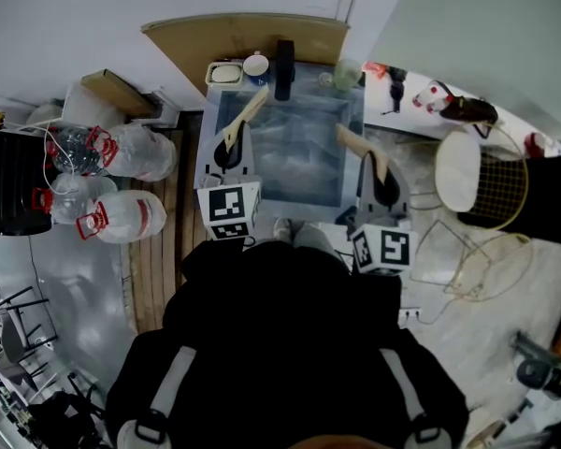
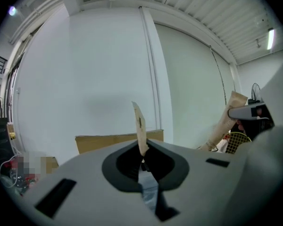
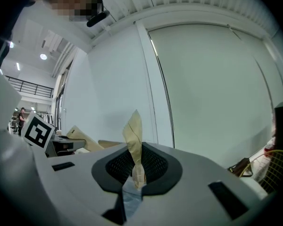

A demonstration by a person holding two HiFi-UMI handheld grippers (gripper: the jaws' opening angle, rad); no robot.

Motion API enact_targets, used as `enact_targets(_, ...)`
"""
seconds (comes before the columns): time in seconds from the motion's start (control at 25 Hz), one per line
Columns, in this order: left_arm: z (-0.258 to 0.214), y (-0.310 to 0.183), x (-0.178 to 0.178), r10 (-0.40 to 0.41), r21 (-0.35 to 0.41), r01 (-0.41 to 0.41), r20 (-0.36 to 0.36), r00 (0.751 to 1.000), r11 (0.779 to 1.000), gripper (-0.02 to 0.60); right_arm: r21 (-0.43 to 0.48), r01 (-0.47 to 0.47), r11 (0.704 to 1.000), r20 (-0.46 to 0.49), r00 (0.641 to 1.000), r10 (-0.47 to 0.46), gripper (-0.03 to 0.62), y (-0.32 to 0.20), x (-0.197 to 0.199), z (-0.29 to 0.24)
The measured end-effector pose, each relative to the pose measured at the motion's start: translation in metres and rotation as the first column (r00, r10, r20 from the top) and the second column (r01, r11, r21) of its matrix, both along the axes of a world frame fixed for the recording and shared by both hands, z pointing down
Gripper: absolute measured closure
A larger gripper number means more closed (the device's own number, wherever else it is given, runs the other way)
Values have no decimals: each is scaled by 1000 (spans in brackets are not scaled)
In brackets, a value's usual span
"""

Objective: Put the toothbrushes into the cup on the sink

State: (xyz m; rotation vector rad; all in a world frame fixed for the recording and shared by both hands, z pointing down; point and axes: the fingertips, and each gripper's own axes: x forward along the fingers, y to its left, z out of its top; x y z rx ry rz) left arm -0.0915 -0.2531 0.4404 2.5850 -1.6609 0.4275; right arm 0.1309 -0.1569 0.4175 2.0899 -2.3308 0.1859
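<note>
Slippage is the chief worry. The left claw (image 1: 228, 150) is pinched on the low end of the left toothbrush (image 1: 248, 115), a flat tan strip that slants toward the upper centre of the frame. The right claw (image 1: 383, 178) is clamped the same way on the right toothbrush (image 1: 360, 148), which leans up and to the left. Both tan pieces look paper-wrapped, though the head view is too coarse to be sure. Each is held only at one end, so most of its length sticks out free, and a quick swing could twist it in the pads or pull it loose into the sink (image 1: 304, 152) below. The white cup (image 1: 255, 65) stands at the back rim, upper centre, well apart from both claws, with the black faucet (image 1: 284, 68) just beside it and a greenish cup (image 1: 346, 75) further right. A long free tip coming in at a slant could strike the faucet, catch the cup's rim and tip the cup over, or miss the mouth. Bringing both claws in together also risks the two toothbrushes crossing and knocking each other.
</note>
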Motion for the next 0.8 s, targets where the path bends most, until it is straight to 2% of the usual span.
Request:
enact_targets(0.28, 3, -38, -1, -22, 6, 22, 38, 999, 1000, 577, -9, -2, 1000, 0, 1000, 2, 566, -10, 10, 6)
enact_targets(0.8, 36, -104, 1, -46, -63, 55, 136, 990, 997, 577, -32, 3, 999, -5, 1000, -3, 566, -27, 25, 11)
